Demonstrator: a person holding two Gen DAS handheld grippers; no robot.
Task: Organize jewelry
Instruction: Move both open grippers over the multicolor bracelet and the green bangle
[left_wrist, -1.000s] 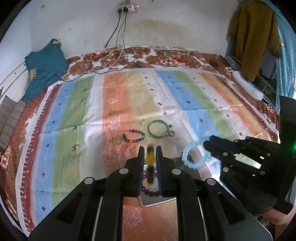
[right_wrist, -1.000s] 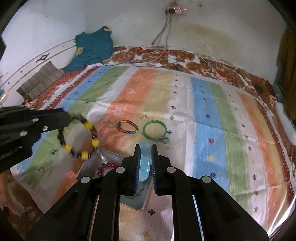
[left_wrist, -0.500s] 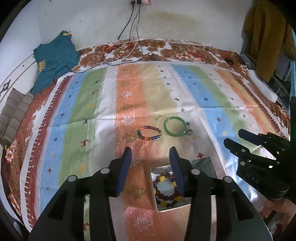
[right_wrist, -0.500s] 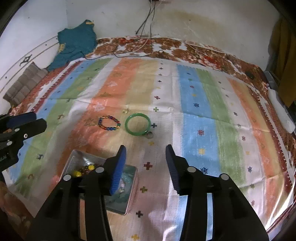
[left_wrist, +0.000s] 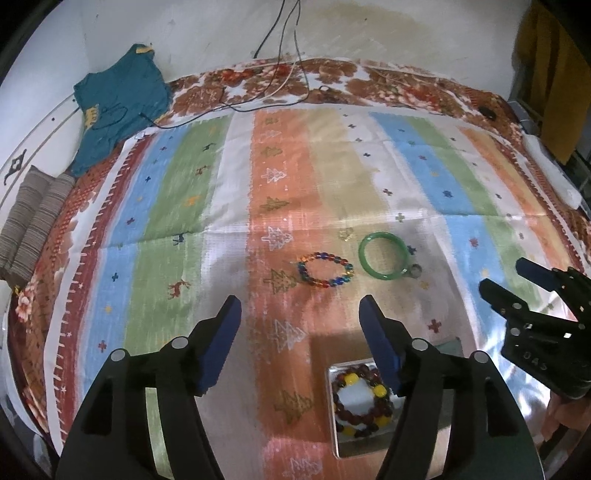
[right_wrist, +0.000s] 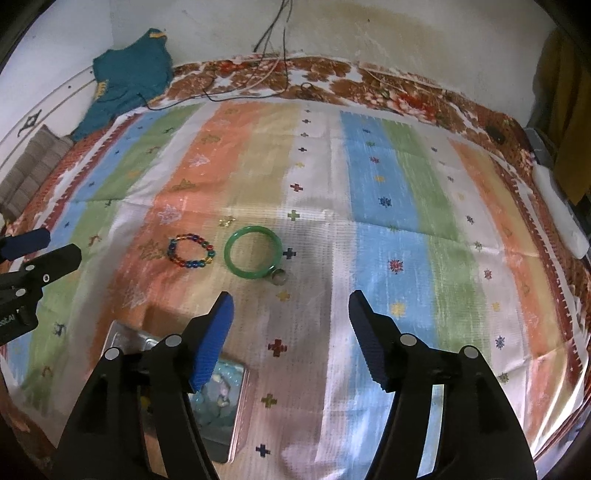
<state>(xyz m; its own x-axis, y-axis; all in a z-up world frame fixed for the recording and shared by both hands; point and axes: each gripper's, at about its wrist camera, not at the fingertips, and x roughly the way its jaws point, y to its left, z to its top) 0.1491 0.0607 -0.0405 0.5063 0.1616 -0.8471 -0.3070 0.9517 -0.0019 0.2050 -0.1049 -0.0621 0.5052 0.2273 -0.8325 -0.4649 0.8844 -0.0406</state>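
Left wrist view: the left gripper (left_wrist: 300, 325) and right gripper (right_wrist: 288, 321) hang empty, jaws opening, over a metal tin (left_wrist: 332, 424) holding a dark-red-and-yellow bead bracelet (left_wrist: 360, 404), beyond it a multicoloured bracelet (left_wrist: 325, 269) and green bangle (left_wrist: 384, 254) on the striped cloth (left_wrist: 184, 221)

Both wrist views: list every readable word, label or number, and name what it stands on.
"botAI", cut off by the picture's edge: body of the left hand-held gripper, jaws opening, empty.
"OAS", blurred, uncertain: body of the right hand-held gripper, jaws opening, empty.
Nothing else readable.
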